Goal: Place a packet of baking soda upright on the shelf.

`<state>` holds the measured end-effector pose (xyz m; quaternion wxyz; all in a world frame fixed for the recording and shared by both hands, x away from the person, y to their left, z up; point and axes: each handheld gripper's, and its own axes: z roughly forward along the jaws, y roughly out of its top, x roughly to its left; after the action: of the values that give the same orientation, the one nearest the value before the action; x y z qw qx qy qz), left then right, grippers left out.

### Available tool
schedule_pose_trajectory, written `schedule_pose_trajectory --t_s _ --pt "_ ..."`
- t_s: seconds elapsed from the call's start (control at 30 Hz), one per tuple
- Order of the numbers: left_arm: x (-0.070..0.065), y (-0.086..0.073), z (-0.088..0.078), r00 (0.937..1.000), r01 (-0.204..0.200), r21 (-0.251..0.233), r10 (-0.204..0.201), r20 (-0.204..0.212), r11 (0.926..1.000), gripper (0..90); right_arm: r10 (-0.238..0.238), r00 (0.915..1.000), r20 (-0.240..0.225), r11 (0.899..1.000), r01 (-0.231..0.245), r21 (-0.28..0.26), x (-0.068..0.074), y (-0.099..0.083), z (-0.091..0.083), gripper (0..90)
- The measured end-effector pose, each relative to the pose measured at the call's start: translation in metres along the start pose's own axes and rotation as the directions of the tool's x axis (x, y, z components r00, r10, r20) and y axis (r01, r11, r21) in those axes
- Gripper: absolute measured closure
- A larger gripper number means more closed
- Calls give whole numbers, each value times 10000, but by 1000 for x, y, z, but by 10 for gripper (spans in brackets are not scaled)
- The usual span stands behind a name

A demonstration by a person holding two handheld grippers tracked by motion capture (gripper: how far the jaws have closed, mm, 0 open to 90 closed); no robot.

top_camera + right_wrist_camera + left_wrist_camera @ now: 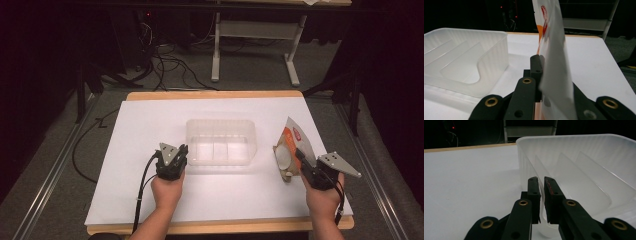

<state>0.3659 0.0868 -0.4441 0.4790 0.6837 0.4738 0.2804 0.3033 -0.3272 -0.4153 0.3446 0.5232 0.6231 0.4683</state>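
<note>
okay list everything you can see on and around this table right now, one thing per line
plastic bin: 1, clear, table centre, dividers inside
snack bag: 1, orange and white, right of the bin, held upright
table: 1, white top, wood edge
desk frame: 1, white, on the floor beyond
cables: several, black, floor behind
left tongs: 1, black, closed on the bin's near-left rim
right tongs: 1, black, closed on the bag
hands: 2, near edge

The desk (150, 210) has a white top with a wood edge. A clear plastic tub (221, 141) sits on the middle of it. A snack bag (291, 150) is near the tub's right side.
</note>
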Motion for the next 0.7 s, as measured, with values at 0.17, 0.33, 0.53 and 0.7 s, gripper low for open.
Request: schedule_pose_trajectory --t_s 0.17,0.33,0.53,0.7 --pt "-3 -1 -6 9993 -129 44 127 354 9999 775 -21 10000 -41 10000 21 11 1 1 1 900" --pt "3 4 -11 9951 -166 27 163 978 9999 563 49 9999 -119 9999 -50 -88 1 4 -1 900" --pt "17 17 -21 9860 -922 -173 937 1378 9956 399 -64 9999 -106 9994 60 -350 3 11 -3 900" --pt "43 26 -32 9759 -1525 116 1488 1599 9882 347 -123 9998 -124 9976 114 -677 4 17 -8 900"
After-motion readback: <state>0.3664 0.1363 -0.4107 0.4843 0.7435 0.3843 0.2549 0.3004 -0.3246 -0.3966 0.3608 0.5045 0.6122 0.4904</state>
